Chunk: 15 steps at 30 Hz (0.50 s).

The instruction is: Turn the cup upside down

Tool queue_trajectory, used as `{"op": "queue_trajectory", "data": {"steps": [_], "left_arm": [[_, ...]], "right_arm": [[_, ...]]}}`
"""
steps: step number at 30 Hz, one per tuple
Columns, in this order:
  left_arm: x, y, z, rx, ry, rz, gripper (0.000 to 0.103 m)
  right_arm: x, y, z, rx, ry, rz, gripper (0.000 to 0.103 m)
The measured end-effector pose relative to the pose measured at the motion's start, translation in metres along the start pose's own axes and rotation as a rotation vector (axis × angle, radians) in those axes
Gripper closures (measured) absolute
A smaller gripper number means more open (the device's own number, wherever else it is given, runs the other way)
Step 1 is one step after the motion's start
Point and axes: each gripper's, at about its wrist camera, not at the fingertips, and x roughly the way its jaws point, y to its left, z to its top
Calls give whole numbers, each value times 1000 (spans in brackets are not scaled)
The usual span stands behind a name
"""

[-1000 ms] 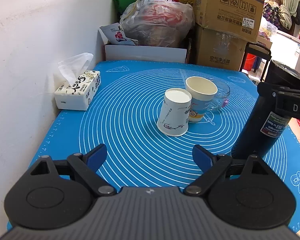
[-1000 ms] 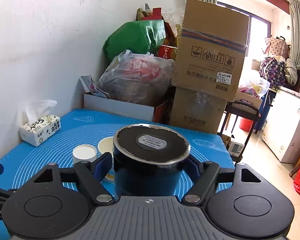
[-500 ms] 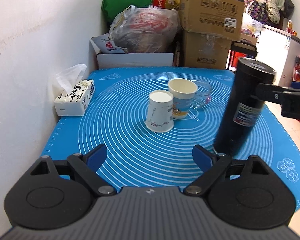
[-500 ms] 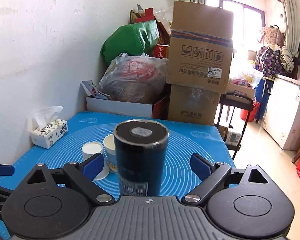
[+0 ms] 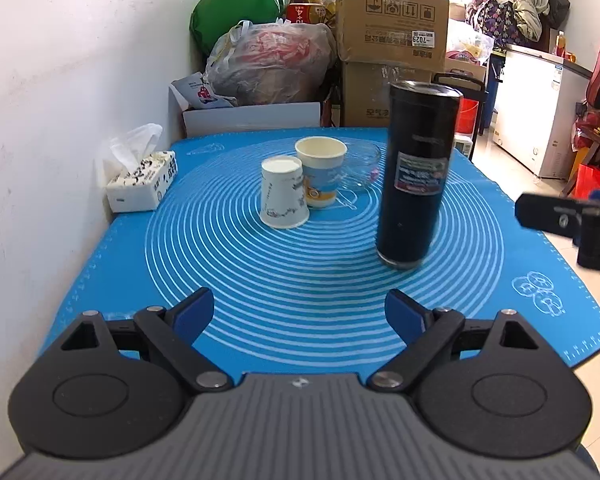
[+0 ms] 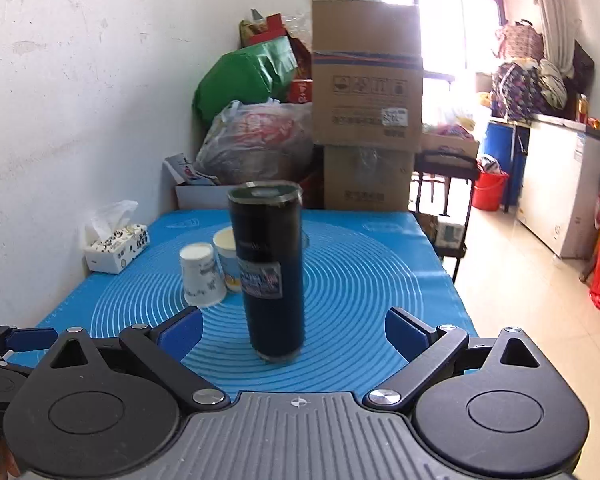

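Left wrist view
- Left gripper [image 5: 299, 312]: jaws wide apart, holding nothing, low over the blue mat [image 5: 220, 280].
- Black tumbler [image 5: 416, 172]: stands alone on the mat, its label looks inverted, so it seems already flipped.
- Paper cups [image 5: 284, 192]: just beside, behind it.

Right wrist view
- Right gripper [image 6: 294, 330]: jaws fully spread, empty, tumbler [image 6: 270, 272] ahead, untouched.
- Step: the release looks finished.
- Next move: back away without knocking the tumbler.

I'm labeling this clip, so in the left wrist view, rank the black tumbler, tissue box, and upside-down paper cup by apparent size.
1. black tumbler, clearly largest, though also nearest the camera.
2. tissue box and upside-down paper cup look alike; no firm ranking.
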Motion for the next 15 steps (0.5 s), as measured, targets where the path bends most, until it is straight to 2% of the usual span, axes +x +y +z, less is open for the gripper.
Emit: {"op": "queue_trajectory", "data": {"steps": [9,15], "left_arm": [[-4,-18,-31,9,13,1,11],[-7,-25,-51,21,3,18,11]], "right_arm": [[-12,-12,-49,-10,22,-8,4],[-16,-15,-70,-4,45,-5,4]]}}
